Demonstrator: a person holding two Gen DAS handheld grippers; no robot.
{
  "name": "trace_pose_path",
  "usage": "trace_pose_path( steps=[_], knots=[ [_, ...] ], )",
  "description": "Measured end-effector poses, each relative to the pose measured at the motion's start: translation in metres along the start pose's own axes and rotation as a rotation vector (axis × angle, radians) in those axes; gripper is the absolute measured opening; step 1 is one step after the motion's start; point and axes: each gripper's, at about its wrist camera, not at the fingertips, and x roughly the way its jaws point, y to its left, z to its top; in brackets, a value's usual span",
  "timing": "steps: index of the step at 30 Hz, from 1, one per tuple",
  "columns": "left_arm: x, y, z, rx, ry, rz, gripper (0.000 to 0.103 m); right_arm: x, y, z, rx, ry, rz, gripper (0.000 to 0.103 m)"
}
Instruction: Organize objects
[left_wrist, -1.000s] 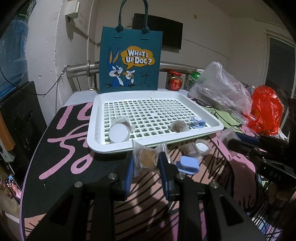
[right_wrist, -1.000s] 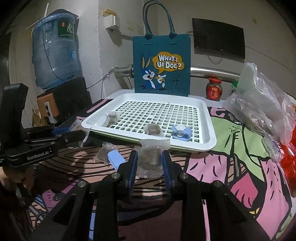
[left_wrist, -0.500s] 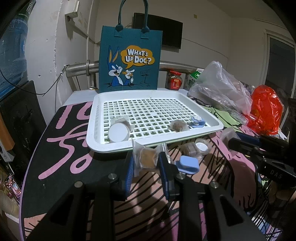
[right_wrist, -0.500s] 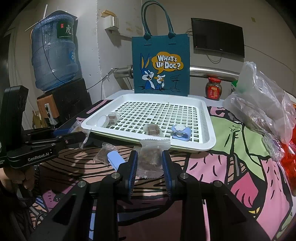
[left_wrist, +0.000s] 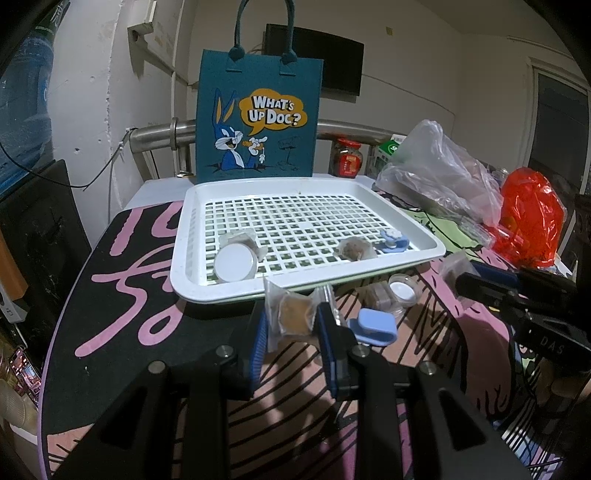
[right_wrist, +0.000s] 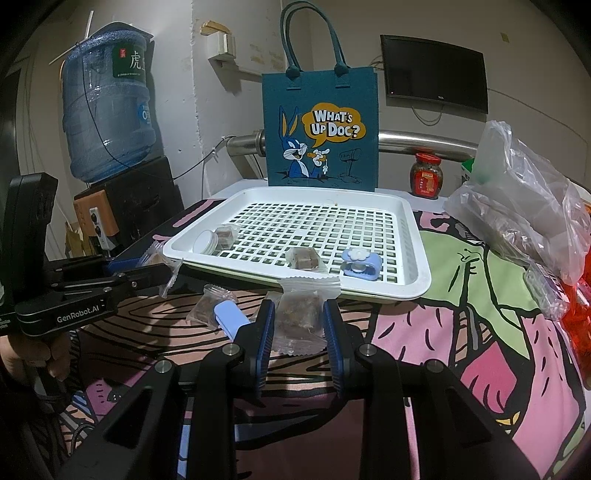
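A white slotted tray (left_wrist: 424, 236) (right_wrist: 413, 236) sits on the patterned table. In it lie a round white lid (left_wrist: 235, 263), a wrapped snack (left_wrist: 354, 249) and a blue clip (left_wrist: 394, 240). My left gripper (left_wrist: 291, 317) is shut on a clear-wrapped brown snack (left_wrist: 293, 314) just in front of the tray's near edge. My right gripper (right_wrist: 298, 317) is shut on another wrapped brown snack (right_wrist: 299, 314), also just short of the tray. On the table between them lie a blue clip (left_wrist: 373, 325) (right_wrist: 229, 317), a small clear jar (left_wrist: 402, 290) and a wrapped snack (right_wrist: 205, 304).
A teal Bugs Bunny tote bag (left_wrist: 258, 122) (right_wrist: 319, 129) stands behind the tray. Clear plastic bags (left_wrist: 439, 173) (right_wrist: 517, 199) and a red bag (left_wrist: 528, 218) lie at the right. A red-lidded jar (right_wrist: 426, 175) stands at the back and a water bottle (right_wrist: 107, 110) at the left.
Both grippers keep hold of their snacks and have hardly moved; the left one has crept very slightly towards the tray.
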Motion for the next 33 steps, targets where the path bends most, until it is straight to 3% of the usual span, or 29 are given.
trace_pose_path(
  steps=[33],
  knots=[
    [0.0001,-0.0052,-0.0017,0.008,0.004,0.000,0.026,0.0001,-0.0001,-0.0010,0.009,0.001,0.002,0.026]
  ],
)
